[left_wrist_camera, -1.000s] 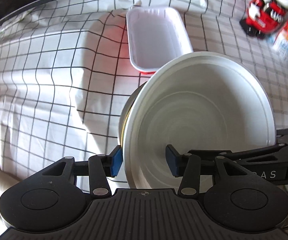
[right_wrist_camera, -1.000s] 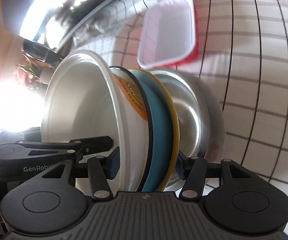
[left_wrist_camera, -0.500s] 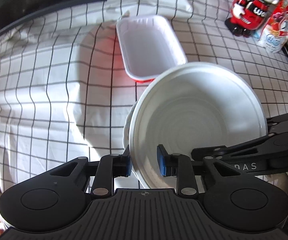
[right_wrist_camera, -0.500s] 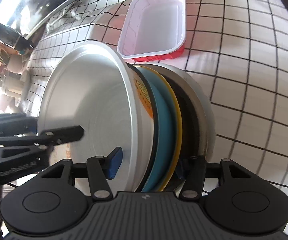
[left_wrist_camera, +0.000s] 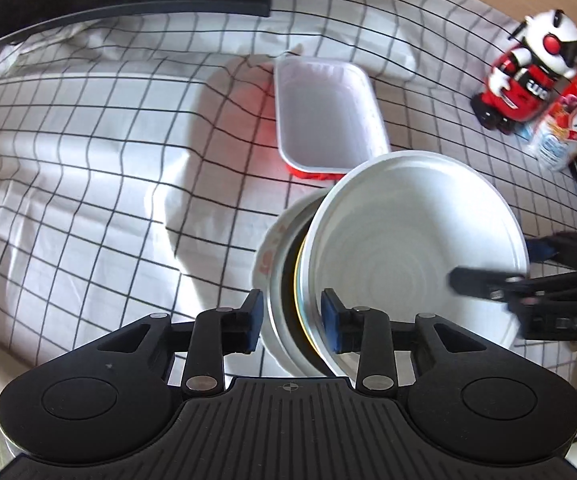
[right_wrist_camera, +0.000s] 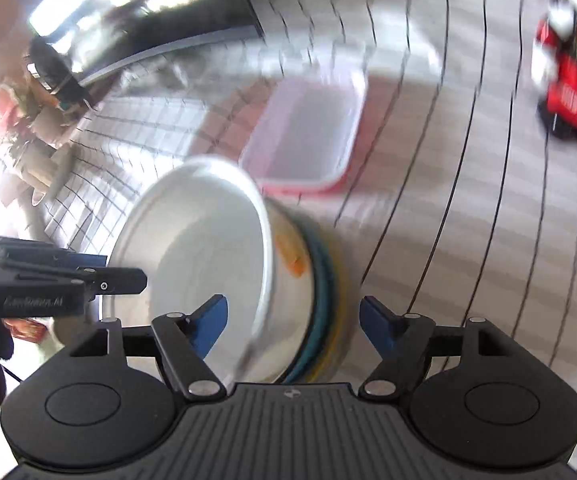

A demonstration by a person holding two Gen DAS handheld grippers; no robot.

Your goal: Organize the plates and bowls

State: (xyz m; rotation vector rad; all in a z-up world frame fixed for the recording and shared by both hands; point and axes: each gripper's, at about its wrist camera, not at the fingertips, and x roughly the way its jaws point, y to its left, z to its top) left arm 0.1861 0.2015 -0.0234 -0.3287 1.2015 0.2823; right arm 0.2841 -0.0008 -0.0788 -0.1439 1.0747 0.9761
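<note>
Several dishes stand on edge as one stack (left_wrist_camera: 288, 292) over the checked cloth (left_wrist_camera: 88, 168) — your left gripper (left_wrist_camera: 293, 322) straddles its rim, blue pads either side. Whether they press I cannot tell; those jaws have just been opening. Your right gripper (right_wrist_camera: 293, 322) has just spread too — released, pads clear of the stack, near the red-and-white tray (left_wrist_camera: 324, 116).

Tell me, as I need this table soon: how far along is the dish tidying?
Done: bowls and plates are nested in one stack, white bowl in front. In hand: it stands on edge between the left gripper and right gripper, whose jaws have just been opening; the right's pads are clear of it. Left: probably laying it flat; the red tray sits apart.
</note>
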